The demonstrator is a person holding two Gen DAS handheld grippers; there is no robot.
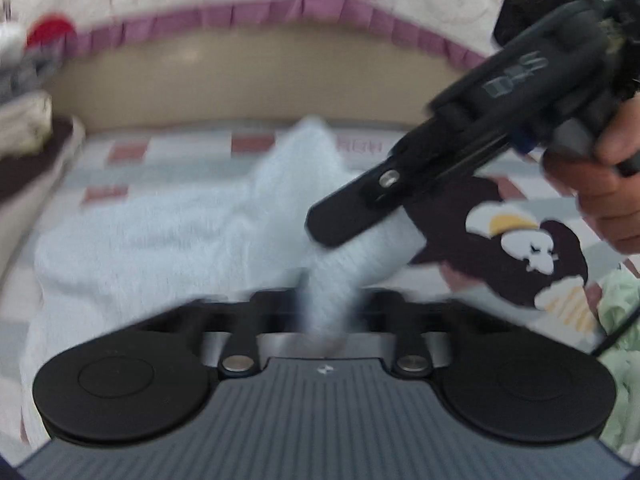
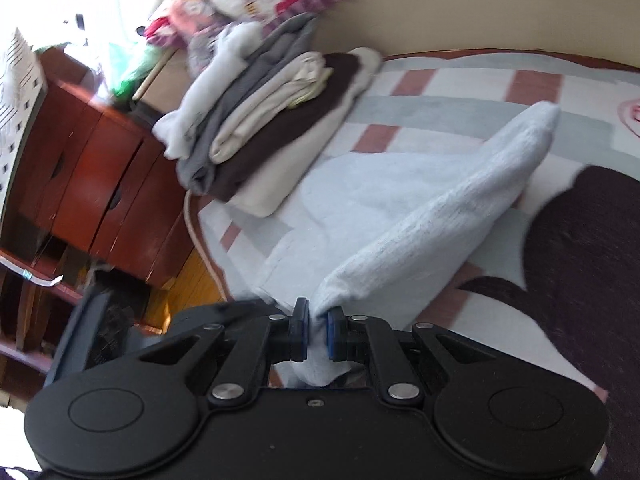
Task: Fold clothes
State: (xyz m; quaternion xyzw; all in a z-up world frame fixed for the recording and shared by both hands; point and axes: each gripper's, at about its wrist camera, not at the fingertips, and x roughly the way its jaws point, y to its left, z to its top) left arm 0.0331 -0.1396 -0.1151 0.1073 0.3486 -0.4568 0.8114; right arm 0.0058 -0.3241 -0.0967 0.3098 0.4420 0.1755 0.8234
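Through the left wrist camera, which is blurred, I see my left gripper (image 1: 326, 312) with its fingers drawn narrow on a bunched end of the pale blue towel (image 1: 160, 240); the cloth rises straight up between them from the bottom of the view. The rest of the towel spreads out across the bed (image 1: 120, 152), over a checked cover of red, white and grey. My right gripper (image 1: 348, 220) comes in from the upper right, held by a hand (image 1: 600, 184), and its fingers sit on the same towel just above mine, pinching another part of it. A dark cartoon print (image 1: 520, 240) on the cover lies to the right of the towel, and a corner of folded clothes shows at the far left edge. Through the right wrist camera the picture is sharper: my right gripper (image 2: 316, 332) has its blue-padded fingers (image 2: 334, 334) closed tight on a corner of the towel (image 2: 440, 208), and a long fold runs from them up and away toward the far side of the bed (image 2: 460, 80), lifted off the cover. A stack of folded clothes (image 2: 260, 120) sits on the bed near its edge, beyond the towel, with a wooden dresser (image 2: 92, 168) beside the bed on the left.
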